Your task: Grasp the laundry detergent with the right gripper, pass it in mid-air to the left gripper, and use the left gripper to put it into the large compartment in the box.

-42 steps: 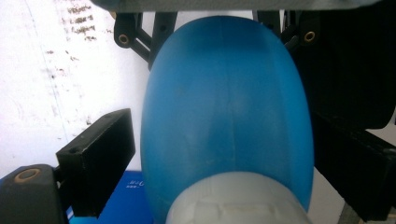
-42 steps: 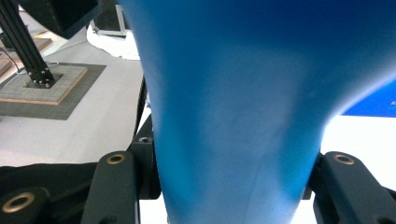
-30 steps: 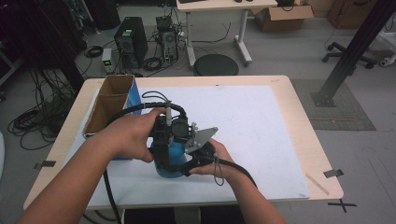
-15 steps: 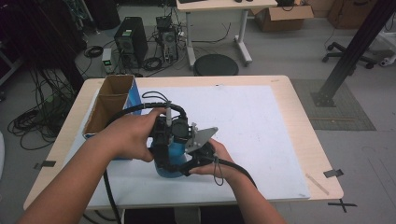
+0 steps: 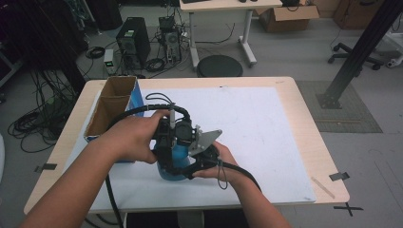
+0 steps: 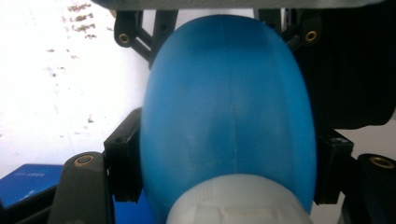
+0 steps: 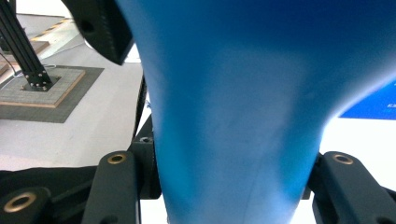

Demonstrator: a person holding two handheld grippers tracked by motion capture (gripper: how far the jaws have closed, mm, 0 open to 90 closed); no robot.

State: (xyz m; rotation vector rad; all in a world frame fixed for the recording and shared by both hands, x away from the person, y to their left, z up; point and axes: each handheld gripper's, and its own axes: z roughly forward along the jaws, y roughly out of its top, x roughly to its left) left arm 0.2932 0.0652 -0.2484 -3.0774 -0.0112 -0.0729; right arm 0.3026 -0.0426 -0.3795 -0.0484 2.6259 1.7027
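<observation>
Bottle sits near the table's front edge in the high view, both your grippers on it; the white sheet right offers room, the box crowds left. Left gripper view: jaws clamp the body near its white cap, still on. Right gripper view: jaws pinch the narrow part.

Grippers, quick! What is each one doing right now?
Left gripper: closed on the blue bottle.
Right gripper: closed on the same blue bottle.
</observation>
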